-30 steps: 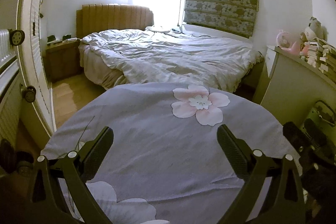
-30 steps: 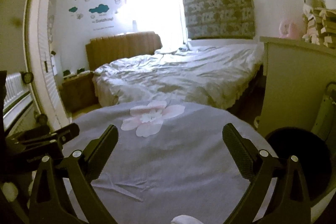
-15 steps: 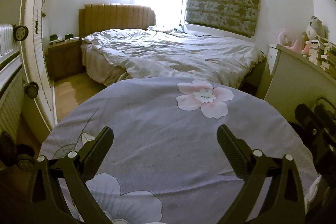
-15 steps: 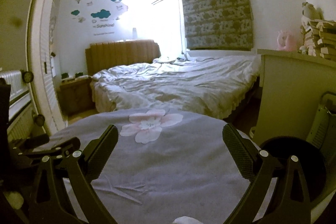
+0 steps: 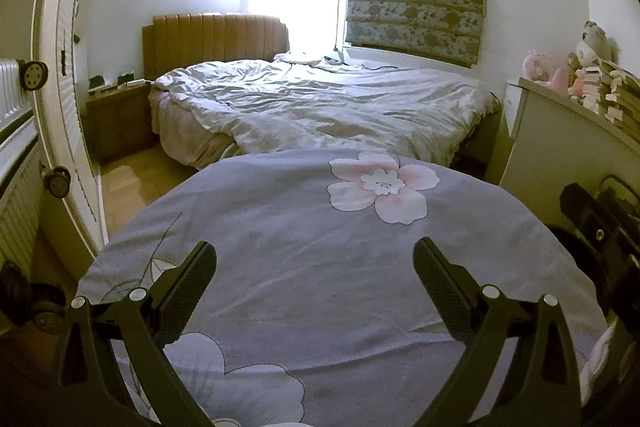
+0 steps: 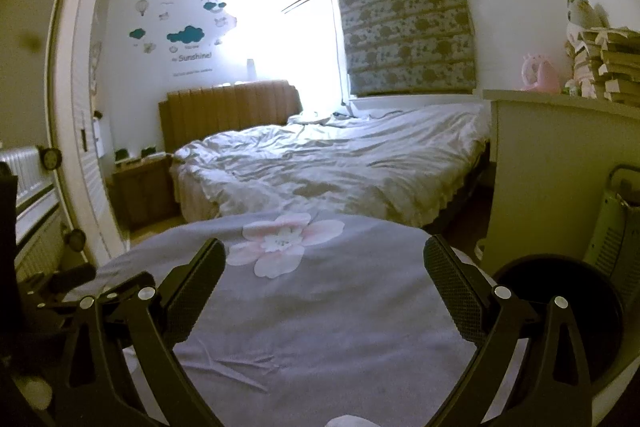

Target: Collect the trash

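My left gripper (image 5: 314,263) is open and empty above a round table with a grey flowered cloth (image 5: 312,251). My right gripper (image 6: 324,267) is open and empty above the same cloth (image 6: 320,315). A white crumpled bit (image 6: 348,421) shows at the bottom edge of the right wrist view, partly cut off. A round dark bin (image 6: 560,307) stands at the table's right side. The right gripper shows at the right edge of the left wrist view (image 5: 600,235); the left gripper shows at the left edge of the right wrist view (image 6: 60,287).
An unmade bed (image 5: 320,107) lies beyond the table. A white cabinet (image 5: 568,155) with books and toys stands at the right. A wooden nightstand (image 5: 116,123) and a radiator (image 5: 16,163) are at the left. A heater (image 6: 620,227) stands right of the bin.
Both grippers have drawn back and risen a little, so more of the cloth shows near them. Both stay open and empty.
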